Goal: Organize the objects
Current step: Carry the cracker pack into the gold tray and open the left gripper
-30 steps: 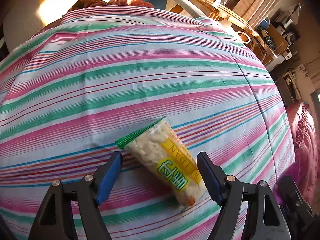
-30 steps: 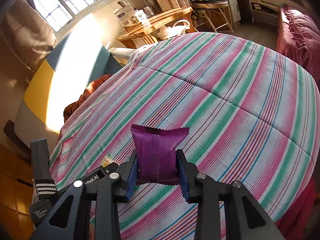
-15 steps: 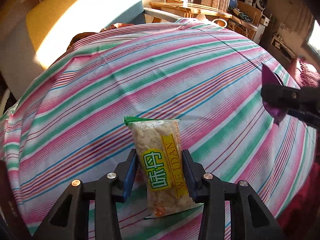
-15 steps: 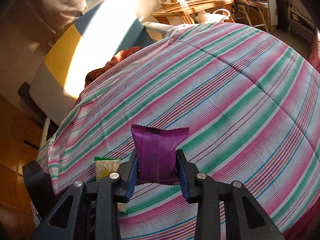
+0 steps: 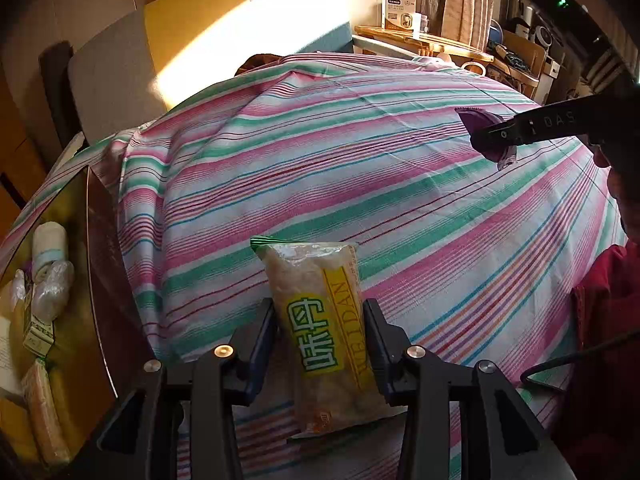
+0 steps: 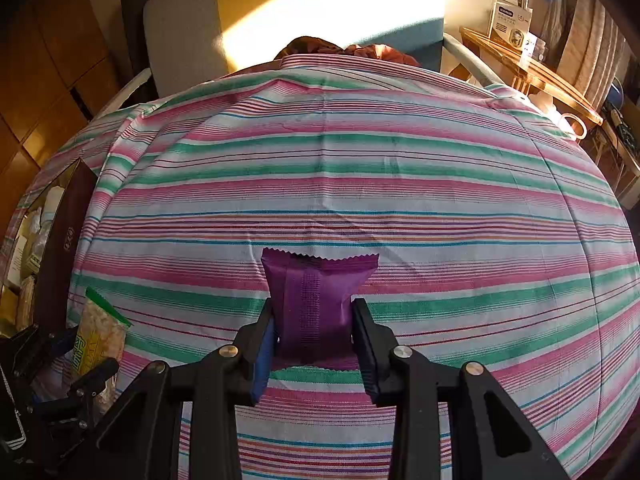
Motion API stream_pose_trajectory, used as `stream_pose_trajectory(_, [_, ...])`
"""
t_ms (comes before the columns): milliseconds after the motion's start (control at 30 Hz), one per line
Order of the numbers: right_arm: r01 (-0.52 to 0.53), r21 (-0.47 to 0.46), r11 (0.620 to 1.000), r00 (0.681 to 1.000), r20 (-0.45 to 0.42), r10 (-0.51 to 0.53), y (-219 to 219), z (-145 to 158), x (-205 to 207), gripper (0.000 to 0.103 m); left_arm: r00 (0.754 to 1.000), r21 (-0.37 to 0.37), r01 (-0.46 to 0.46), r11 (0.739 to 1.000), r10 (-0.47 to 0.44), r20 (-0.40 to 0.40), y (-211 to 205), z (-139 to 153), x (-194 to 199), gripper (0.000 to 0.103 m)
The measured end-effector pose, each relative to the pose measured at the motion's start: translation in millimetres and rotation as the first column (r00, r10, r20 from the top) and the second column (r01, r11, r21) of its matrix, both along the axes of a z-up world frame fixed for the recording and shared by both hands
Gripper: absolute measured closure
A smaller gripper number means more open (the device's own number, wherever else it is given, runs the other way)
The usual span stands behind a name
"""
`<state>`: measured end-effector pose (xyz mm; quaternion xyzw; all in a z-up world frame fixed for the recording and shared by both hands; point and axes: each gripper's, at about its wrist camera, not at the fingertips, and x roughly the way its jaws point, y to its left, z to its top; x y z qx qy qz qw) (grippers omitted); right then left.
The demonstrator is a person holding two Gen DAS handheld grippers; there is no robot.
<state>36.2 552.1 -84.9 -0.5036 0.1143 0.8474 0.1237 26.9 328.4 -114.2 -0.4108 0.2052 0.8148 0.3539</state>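
My left gripper is shut on a clear snack packet with a yellow and green label, held above the striped bedspread. That same packet and the left gripper show at the lower left of the right wrist view. My right gripper is shut on a purple foil packet, also held over the striped bedspread. From the left wrist view the right gripper and its purple packet appear at the upper right.
A dark-walled box at the bed's left edge holds a rolled cloth and several wrapped items; it shows as the box in the right wrist view too. A sunlit grey and yellow headboard stands behind. A wooden table with a carton is at the far right.
The left gripper closed on the snack packet and lifted it off the bedspread. Both hands moved left toward the box, which has come into view. The right grip stays unchanged.
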Motion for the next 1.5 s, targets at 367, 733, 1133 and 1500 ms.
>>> stream_pose_trajectory(367, [-0.094, 0.094, 0.991, 0.995, 0.046, 0.09, -73.2, -1.4, -37.2, 0.067, 1.0, 0.046, 0.027, 0.999, -0.027, -0.013, -21.2, 9.2, 12.8, 0.061])
stream_pose_trajectory(733, [-0.219, 0.316, 0.923, 0.976, 0.062, 0.21, -131.3, -22.6, -52.3, 0.067, 0.998, 0.188, -0.025, 0.982, 0.035, -0.048, -80.9, 62.1, 14.6, 0.061])
stream_pose_trajectory(1133, [-0.309, 0.388, 0.868, 0.951, 0.117, 0.286, -156.1, -37.2, -57.2, 0.068, 0.984, 0.234, -0.16, 0.959, 0.173, -0.032, -131.1, 73.6, -4.3, 0.061])
stream_pose_trajectory(1500, [-0.28, 0.332, 0.901, 0.96, 0.109, 0.258, -147.1, -37.1, -59.2, 0.068, 0.978, 0.228, -0.197, 0.953, 0.209, -0.026, -141.3, 74.4, -9.1, 0.061])
